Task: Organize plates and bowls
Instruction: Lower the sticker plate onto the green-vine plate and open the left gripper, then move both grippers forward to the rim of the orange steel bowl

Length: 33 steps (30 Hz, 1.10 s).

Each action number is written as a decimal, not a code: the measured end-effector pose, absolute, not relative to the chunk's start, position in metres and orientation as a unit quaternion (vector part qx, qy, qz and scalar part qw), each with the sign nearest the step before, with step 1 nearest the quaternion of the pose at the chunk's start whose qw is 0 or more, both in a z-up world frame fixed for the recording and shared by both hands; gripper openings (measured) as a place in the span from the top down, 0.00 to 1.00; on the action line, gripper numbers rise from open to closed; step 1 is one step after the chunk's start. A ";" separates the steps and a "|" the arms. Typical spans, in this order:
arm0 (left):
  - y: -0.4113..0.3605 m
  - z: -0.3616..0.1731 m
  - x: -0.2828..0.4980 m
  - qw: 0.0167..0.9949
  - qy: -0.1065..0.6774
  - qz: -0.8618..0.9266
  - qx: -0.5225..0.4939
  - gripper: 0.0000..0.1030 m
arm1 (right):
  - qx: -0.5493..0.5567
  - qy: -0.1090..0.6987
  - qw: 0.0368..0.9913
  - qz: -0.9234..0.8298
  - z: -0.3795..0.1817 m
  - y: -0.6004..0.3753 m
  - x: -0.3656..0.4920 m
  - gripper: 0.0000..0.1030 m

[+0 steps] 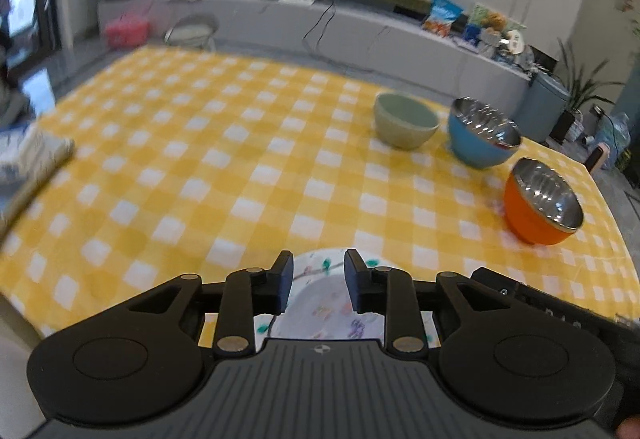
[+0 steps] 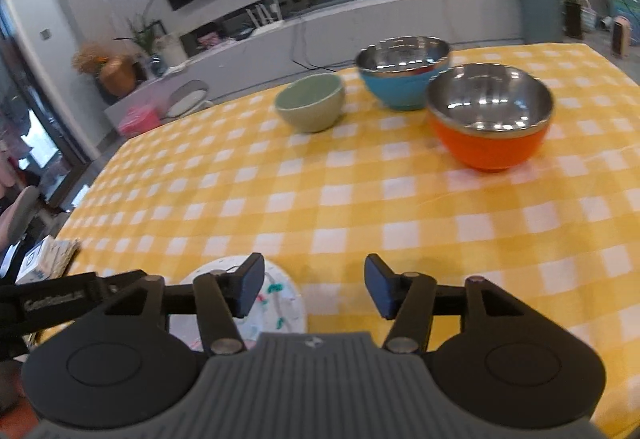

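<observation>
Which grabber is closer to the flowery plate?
Left. The left gripper hangs right over the flowery plate, fingers open around its middle. The right gripper is beside the plate, open over bare tablecloth.

A: What sits under the left gripper point(image 1: 318, 281)?

B: A white plate point(image 1: 320, 303) with coloured marks, at the near edge of the counter point(image 1: 200, 167) in its yellow checked cloth. The jaws stand apart above it, with a gap between them.

A: And further off?

B: To the right, a green bowl point(image 1: 406, 127), then a blue bowl point(image 1: 482, 137) and an orange bowl point(image 1: 540, 207), both steel-lined.
</observation>
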<state>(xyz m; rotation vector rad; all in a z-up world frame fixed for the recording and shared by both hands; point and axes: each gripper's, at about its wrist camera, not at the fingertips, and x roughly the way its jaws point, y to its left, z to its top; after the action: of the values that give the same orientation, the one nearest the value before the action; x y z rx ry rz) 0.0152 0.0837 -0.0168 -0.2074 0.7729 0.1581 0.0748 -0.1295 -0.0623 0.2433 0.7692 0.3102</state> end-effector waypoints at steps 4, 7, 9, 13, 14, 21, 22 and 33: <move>0.063 -0.005 0.019 0.931 0.352 0.069 -0.067 0.66 | 0.121 0.372 0.912 0.124 -0.052 -0.142 0.079 0.36; 0.048 0.001 0.025 0.935 0.345 0.067 -0.049 0.66 | 0.096 0.369 0.920 0.096 -0.042 -0.149 0.082 0.32; 0.038 0.004 0.029 0.938 0.339 0.060 -0.033 0.66 | 0.082 0.361 0.924 0.090 -0.037 -0.156 0.082 0.32; 0.020 0.011 0.038 0.945 0.322 0.046 -0.016 0.65 | 0.062 0.362 0.927 0.077 -0.026 -0.176 0.093 0.32; 0.017 0.012 0.040 0.946 0.320 0.043 -0.017 0.63 | 0.059 0.365 0.926 0.074 -0.025 -0.180 0.097 0.32; -0.008 0.014 0.074 0.940 0.341 -0.003 -0.026 0.63 | 0.047 0.389 0.919 0.044 -0.018 -0.209 0.132 0.29; -0.012 0.013 0.079 0.939 0.343 -0.009 -0.023 0.63 | 0.045 0.390 0.919 0.041 -0.018 -0.212 0.137 0.29; -0.041 -0.011 0.130 0.934 0.354 -0.043 -0.025 0.63 | 0.140 0.380 0.914 -0.001 -0.037 -0.264 0.177 0.31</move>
<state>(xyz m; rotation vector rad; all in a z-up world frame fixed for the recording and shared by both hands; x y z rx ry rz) 0.1302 -0.0413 -0.0111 -0.0512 0.7237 -0.0882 0.1765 -0.2639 -0.0368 0.2884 0.7826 -0.0027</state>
